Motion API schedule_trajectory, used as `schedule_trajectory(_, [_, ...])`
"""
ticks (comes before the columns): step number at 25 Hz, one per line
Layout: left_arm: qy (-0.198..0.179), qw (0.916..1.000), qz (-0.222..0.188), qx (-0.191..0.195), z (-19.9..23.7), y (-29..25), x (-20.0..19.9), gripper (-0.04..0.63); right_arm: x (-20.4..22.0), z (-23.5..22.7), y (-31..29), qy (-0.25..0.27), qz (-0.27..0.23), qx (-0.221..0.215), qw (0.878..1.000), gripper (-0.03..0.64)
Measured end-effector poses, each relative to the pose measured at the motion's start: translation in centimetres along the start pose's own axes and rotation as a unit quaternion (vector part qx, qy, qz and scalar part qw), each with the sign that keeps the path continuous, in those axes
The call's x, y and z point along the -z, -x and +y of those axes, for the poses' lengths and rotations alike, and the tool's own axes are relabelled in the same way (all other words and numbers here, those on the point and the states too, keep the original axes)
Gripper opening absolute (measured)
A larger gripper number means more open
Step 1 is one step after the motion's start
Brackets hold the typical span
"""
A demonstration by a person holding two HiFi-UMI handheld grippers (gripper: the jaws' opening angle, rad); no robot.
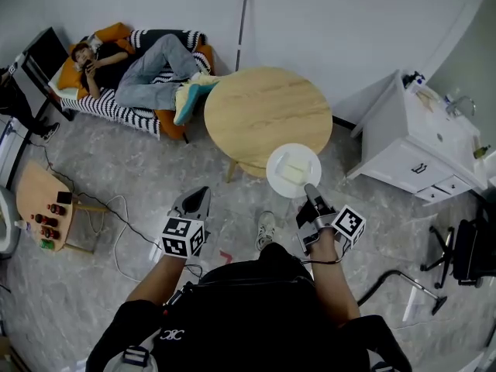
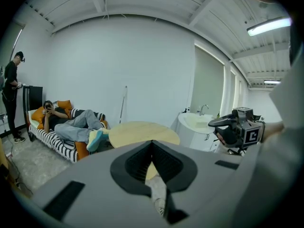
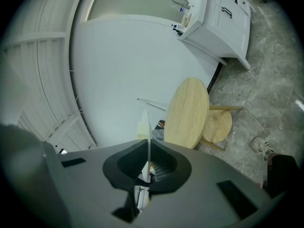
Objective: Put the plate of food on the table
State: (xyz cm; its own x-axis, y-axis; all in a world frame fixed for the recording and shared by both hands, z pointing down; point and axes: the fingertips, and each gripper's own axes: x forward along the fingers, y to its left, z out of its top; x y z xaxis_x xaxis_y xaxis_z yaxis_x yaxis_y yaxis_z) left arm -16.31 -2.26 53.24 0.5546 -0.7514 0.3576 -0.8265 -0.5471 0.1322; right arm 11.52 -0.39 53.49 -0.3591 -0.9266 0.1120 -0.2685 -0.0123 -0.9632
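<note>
A white plate [image 1: 293, 169] carrying a pale yellow slab of food hangs level just off the near edge of the round wooden table [image 1: 256, 111]. My right gripper [image 1: 311, 191] is shut on the plate's near rim. In the right gripper view, which is rolled sideways, the plate [image 3: 148, 127] shows edge-on as a thin line between the jaws, with the table [image 3: 187, 113] beyond it. My left gripper [image 1: 199, 196] is held low at the left, away from the plate, shut with nothing in it. In the left gripper view its tips meet [image 2: 152, 142] and the table [image 2: 137, 131] lies ahead.
A person lies on a striped sofa [image 1: 136, 72] behind the table at the left. A white sink cabinet [image 1: 418, 142] stands at the right, with an office chair [image 1: 465, 250] near it. A small side table [image 1: 45, 204] and cables [image 1: 116, 231] are on the floor at the left.
</note>
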Motion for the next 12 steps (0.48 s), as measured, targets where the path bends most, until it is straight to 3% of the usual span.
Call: schedule_trajectory(12, [0.008, 0.9999, 0.005, 0.011, 0.4, -9.2, -3.6, 0.008, -6.2, -0.7, -6.0, 0.016, 0.028, 0.008, 0.999, 0.020])
